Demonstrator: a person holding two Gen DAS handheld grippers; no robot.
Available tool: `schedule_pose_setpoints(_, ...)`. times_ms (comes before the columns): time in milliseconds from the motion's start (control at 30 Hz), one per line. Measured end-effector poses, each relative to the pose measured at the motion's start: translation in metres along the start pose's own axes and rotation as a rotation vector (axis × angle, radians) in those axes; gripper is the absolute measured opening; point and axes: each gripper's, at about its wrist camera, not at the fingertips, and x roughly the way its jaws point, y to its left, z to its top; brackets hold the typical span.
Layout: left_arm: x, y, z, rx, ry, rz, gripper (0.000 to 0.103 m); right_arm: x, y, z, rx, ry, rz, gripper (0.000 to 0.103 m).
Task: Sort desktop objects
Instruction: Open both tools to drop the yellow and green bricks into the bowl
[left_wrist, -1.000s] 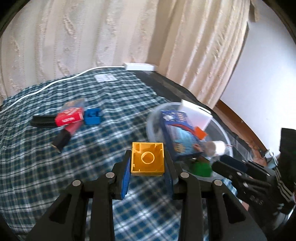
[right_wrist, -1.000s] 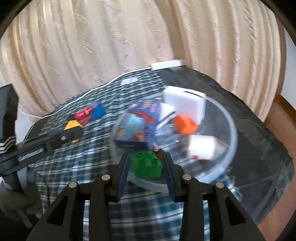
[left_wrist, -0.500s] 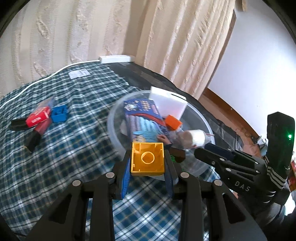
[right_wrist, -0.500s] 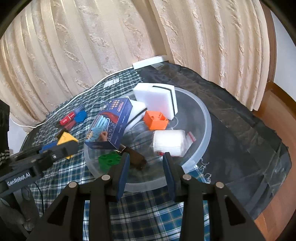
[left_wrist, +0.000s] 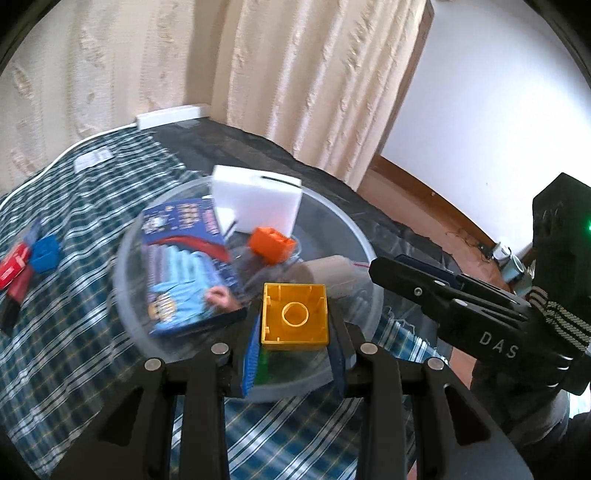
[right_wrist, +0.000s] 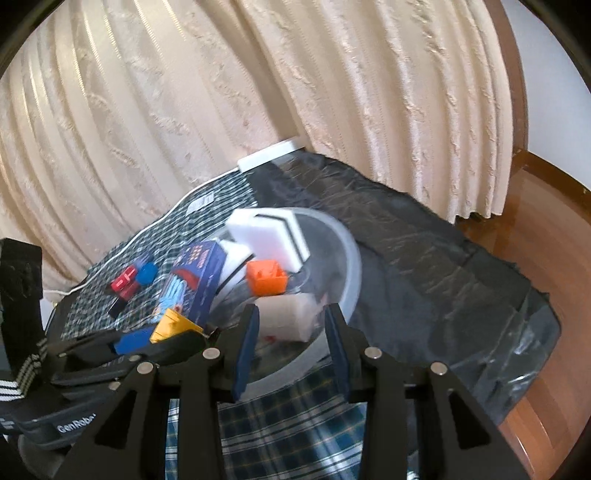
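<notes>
We hold the yellow block (left_wrist: 294, 316) clamped in our left gripper (left_wrist: 295, 328), above the near rim of the clear bowl (left_wrist: 354, 236); our right gripper (right_wrist: 291, 332) stands parted with nothing between its pads; the bowl contains a blue box (left_wrist: 188, 258), an orange block (left_wrist: 271, 243) and a white sponge (left_wrist: 258, 205).

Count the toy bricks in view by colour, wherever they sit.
Yellow brick, held in the left claw: 1
Orange brick, in the bowl: 1
Blue brick, on the checked cloth: 1
Green brick, mostly hidden: 1
Total: 4
</notes>
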Motion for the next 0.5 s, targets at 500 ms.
schedule_pose_setpoints(500, 0.007, 0.003, 0.011, -0.039, -0.029, -0.105, 0.067, 0.0, -0.007, -0.001, 0.01, 0.009, -0.005, 0.041)
